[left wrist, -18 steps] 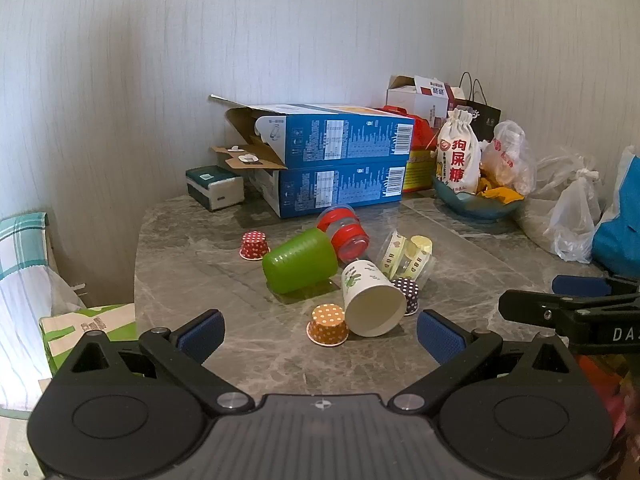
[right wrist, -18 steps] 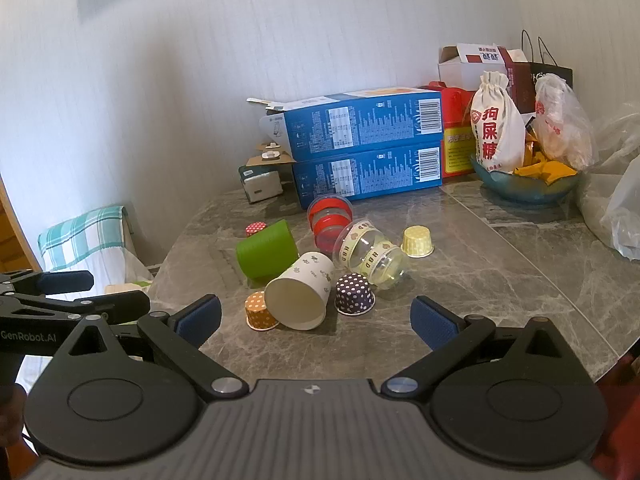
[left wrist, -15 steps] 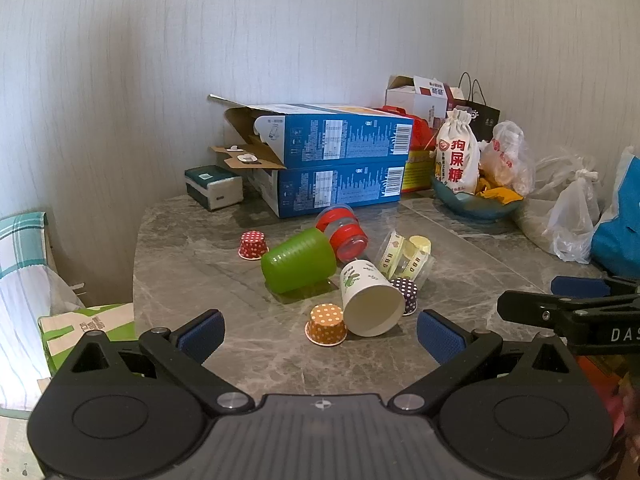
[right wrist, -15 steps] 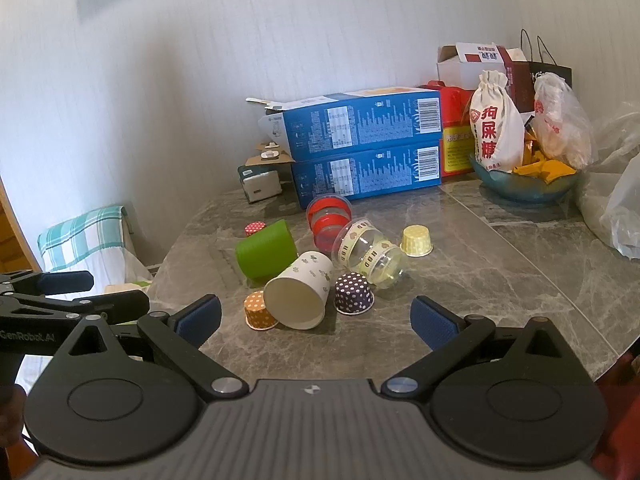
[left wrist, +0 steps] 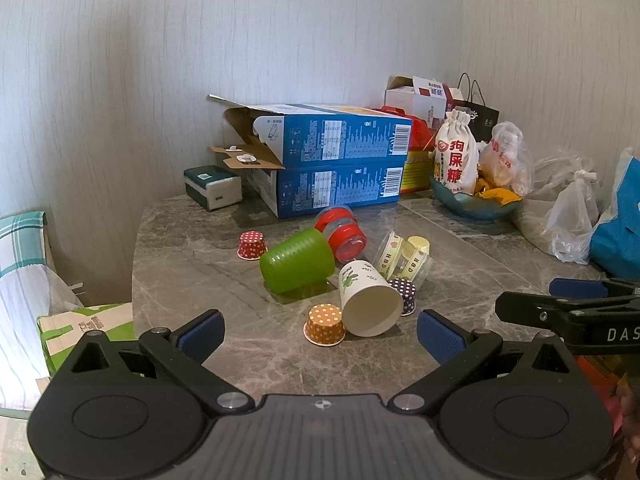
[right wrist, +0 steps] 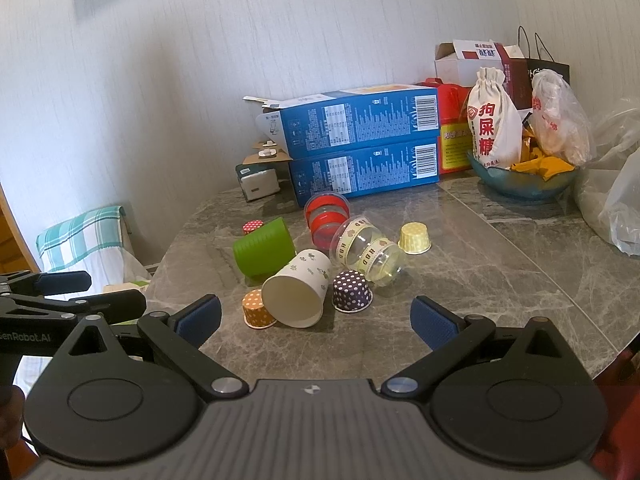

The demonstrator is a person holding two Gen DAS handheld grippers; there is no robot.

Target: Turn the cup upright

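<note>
Marble tabletop (left wrist: pixel 248 356) carries our tipped white paper cup (left wrist: pixel 368 298), green cup (left wrist: pixel 298 260) behind it; left gripper (left wrist: pixel 320 330) and right gripper (right wrist: pixel 316 316) both gape, empty.

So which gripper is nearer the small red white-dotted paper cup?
Left. The left gripper has the red dotted cup ahead-left, unobstructed; from the right gripper it lies farther left, half hidden behind the green plastic cup.
</note>
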